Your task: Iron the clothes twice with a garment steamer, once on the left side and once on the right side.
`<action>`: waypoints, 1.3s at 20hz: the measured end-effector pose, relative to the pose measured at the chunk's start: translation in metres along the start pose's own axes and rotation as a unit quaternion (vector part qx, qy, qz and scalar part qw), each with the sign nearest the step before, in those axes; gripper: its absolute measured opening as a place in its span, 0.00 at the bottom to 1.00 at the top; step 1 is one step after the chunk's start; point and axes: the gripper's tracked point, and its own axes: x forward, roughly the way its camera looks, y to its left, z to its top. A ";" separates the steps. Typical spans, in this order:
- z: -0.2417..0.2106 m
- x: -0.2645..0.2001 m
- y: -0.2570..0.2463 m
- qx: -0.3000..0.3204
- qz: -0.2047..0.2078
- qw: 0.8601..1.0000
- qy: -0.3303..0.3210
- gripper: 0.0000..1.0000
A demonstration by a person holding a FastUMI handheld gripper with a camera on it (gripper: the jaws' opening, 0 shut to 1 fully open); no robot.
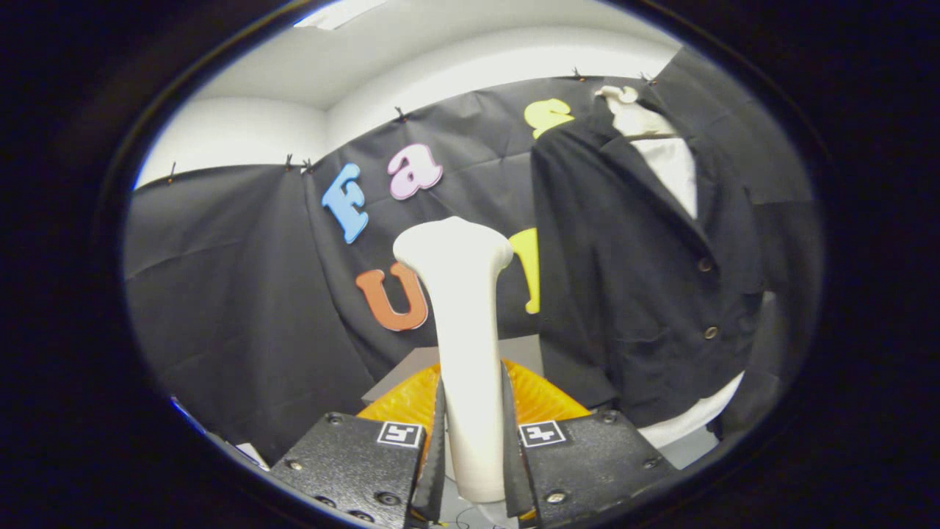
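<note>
Between my gripper's [474, 441] fingers the steamer [464, 345] stands clamped upright by its handle, head up and clear, so I can swing it right to the dark jacket [631, 294] hanging just beyond, not yet touched.

1. The gripper [474, 441] has both fingers pressed on the white garment steamer [464, 345], which stands upright between them and blocks the way straight ahead.
2. Ahead and to the right, the dark jacket [631, 279] hangs on a white mannequin [664, 158], closing off that side.
3. An orange ribbed object [547, 400] sits low, just beyond the fingers.
4. Ahead to the left, open room runs up to the black cloth wall [235, 294].
</note>
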 end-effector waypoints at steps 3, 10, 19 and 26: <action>0.023 -0.036 -0.039 -0.007 -0.039 0.999 -0.030 0.35; 0.073 -0.074 -0.127 -0.016 -0.118 0.990 -0.070 0.35; 0.098 -0.018 -0.192 -0.055 -0.174 0.982 -0.057 0.35; 0.083 0.041 -0.207 -0.071 -0.184 0.980 -0.027 0.35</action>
